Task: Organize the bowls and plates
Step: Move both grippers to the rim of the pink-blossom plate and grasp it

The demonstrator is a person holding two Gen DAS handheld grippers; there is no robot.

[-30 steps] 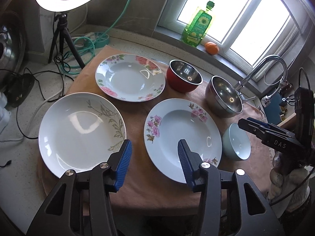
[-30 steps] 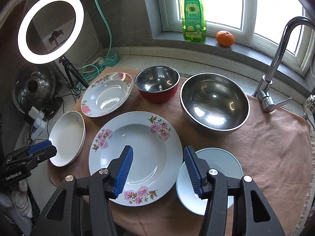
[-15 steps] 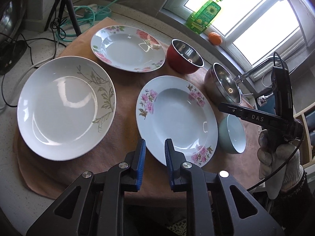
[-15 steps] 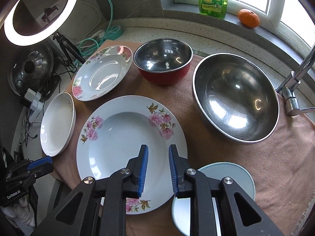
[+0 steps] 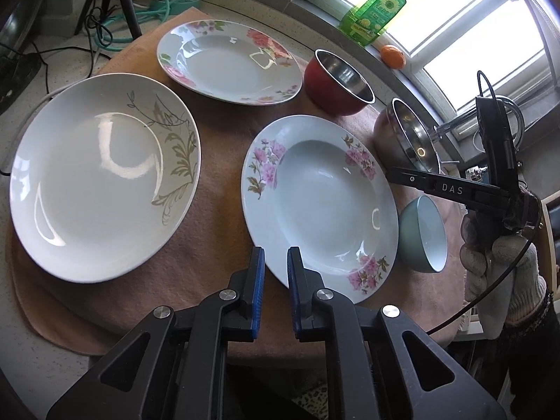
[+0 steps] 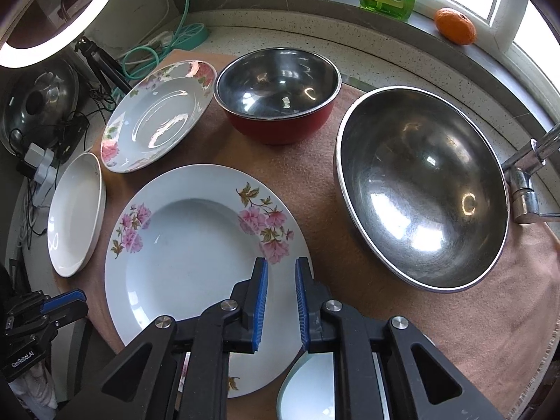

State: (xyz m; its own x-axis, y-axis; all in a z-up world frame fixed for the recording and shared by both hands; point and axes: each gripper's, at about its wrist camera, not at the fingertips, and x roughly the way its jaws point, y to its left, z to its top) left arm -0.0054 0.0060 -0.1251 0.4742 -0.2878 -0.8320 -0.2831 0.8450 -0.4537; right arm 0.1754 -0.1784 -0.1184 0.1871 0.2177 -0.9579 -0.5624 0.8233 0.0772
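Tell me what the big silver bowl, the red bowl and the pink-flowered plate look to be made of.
Big silver bowl: apparently stainless steel, polished; mirror-like reflections inside.
Red bowl: steel lining by its grey shine, with a glossy red outer shell, either enamel or plastic.
Pink-flowered plate: likely glazed ceramic or porcelain; smooth white gloss with printed flowers, though melamine can't be ruled out.

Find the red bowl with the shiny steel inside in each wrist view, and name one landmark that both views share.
Left wrist view: the red bowl with the steel inside sits upper right of centre, beside the far flowered plate.
Right wrist view: the same bowl sits at top centre, left of the large steel bowl.
Shared landmark: the orange fruit on the windowsill.
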